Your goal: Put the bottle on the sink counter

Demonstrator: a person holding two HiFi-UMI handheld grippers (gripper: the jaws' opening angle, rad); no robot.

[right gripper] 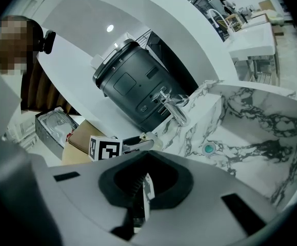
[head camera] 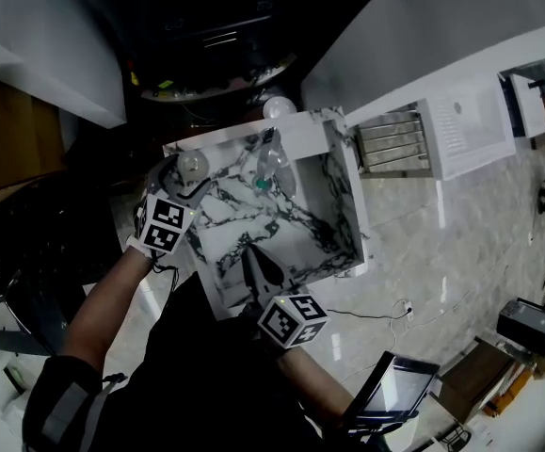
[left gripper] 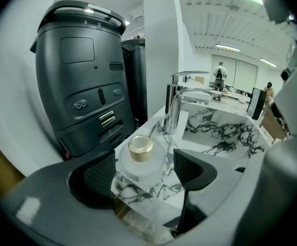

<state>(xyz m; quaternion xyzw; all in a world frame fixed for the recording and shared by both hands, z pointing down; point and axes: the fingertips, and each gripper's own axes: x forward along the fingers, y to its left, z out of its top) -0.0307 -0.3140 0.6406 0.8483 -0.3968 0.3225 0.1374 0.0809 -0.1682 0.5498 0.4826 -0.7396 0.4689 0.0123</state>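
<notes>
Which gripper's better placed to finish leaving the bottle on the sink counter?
Left. The left gripper straddles the bottle standing on the counter beside the faucet. The right gripper is shut, empty, at the near edge of the sink.

We count one sink [head camera: 344, 205]. On the desk [left gripper: 149, 128] beside the sink there is one bottle [left gripper: 140, 157] with one gold cap [left gripper: 140, 145]. Behind the sink are one faucet [left gripper: 175, 102] and one black machine [left gripper: 81, 86]. Inside the sink is one drain [right gripper: 208, 148]. We hold two tools, the left tool [left gripper: 145, 173] and the right tool [right gripper: 140, 188].
</notes>
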